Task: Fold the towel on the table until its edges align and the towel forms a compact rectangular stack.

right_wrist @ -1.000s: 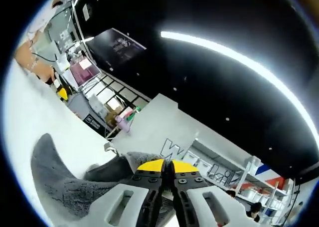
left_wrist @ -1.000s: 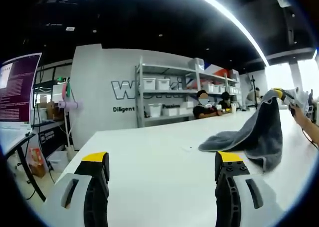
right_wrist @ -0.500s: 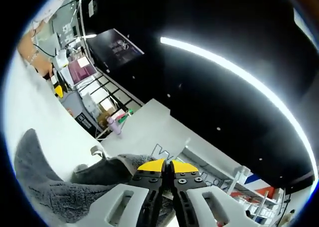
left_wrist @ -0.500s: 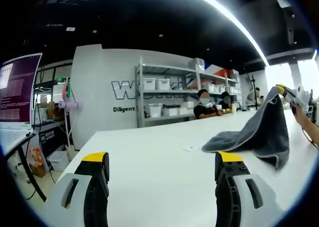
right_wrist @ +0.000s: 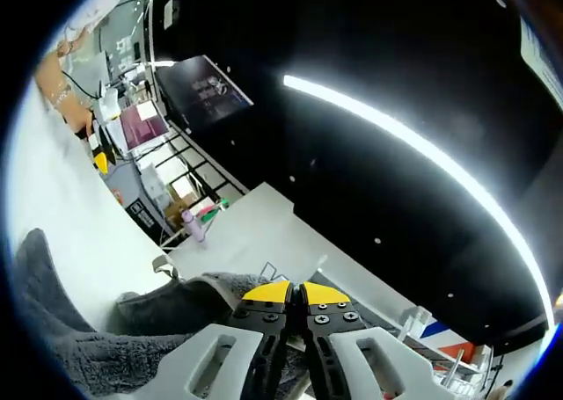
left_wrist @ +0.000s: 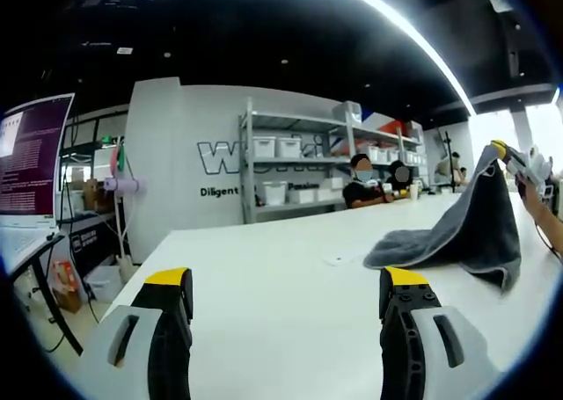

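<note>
Left hand-held gripper (left_wrist: pixel 286 308): jaws spread wide apart, yellow tips up, grasping nothing, hovering low over the bare near part of the counter (left_wrist: pixel 264 286).

Right hand-held gripper (right_wrist: pixel 295 296): jaws clenched together on a pinch of the towel (right_wrist: pixel 106 352), yellow tips meeting; the view tilts up toward the dark ceiling. In the left gripper view this hand-held gripper (left_wrist: pixel 508 154) sits at the far right, raised above the counter, with part of a person's arm just below it.

Towel (left_wrist: pixel 466 233): grey and fluffy, one corner lifted to a peak at the right hand-held gripper, the cloth draping down in a slope; its lower part lies flat on the white counter, toward the right side, well apart from the left hand-held gripper.

Counter: white, long, running away toward the far wall.

Shelf (left_wrist: pixel 308 167): metal rack against the grey wall, loaded with white bins, beside large lettering on the wall.

People (left_wrist: pixel 374 178): seated at the far end of the counter, near the shelf.

Screen (left_wrist: pixel 31 154): purple-lit display at the left edge, standing off the counter's end.

Ceiling light (right_wrist: pixel 413 149): a long bright strip crossing the dark ceiling in the right gripper view; a similar strip arcs overhead in the left gripper view.
</note>
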Tool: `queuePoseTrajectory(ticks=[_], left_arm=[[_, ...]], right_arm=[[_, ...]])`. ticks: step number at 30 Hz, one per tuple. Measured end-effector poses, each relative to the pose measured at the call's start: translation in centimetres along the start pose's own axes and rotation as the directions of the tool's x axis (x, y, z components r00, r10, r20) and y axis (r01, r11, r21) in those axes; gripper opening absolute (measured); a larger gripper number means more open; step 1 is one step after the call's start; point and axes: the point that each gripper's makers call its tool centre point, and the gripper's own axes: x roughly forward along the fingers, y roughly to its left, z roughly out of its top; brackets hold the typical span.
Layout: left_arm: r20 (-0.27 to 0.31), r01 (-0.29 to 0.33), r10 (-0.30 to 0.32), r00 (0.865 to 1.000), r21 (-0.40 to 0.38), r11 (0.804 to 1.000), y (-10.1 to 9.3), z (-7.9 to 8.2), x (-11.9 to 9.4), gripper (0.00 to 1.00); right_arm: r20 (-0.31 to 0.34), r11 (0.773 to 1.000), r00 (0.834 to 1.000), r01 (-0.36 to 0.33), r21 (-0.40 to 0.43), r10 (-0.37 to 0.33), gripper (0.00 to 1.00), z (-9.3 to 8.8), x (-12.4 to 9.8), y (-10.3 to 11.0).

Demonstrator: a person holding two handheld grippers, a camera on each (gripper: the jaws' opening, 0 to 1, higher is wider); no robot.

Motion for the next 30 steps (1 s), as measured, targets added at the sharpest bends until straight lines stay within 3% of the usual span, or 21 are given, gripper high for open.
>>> queuePoseTrajectory(ticks=[8,16,24,30], left_arm=[[0.000,-0.002,0.002,1.000,0.007,1.000,-0.1,0.0,0.0,0.86],[-0.002,0.002,-0.002,1.000,0.006,1.000,-0.2,-0.1,0.1,0.86],[-0.010,0.002,-0.001,1.000,0.013,1.000,-0.3,-0.3,0.1,0.86],[-0.017,0.000,0.000,1.000,0.012,1.000,-0.3,-0.6,0.1,0.86]], right_arm=[[0.022,0.999,0.999,0.045,-0.009,-0.045,0.00,0.6,-0.3,-1.0],[0.023,0.997,0.998,0.060,0.043,-0.061,0.00,0.3,-0.5,-1.7],[0.084,0.996,0.996,0.011,0.086,-0.018,0.00,2.5,-0.2,-0.4],[0.076,0.996,0.996,-0.056,0.072,0.051,0.00,2.4,0.3,1.7]])
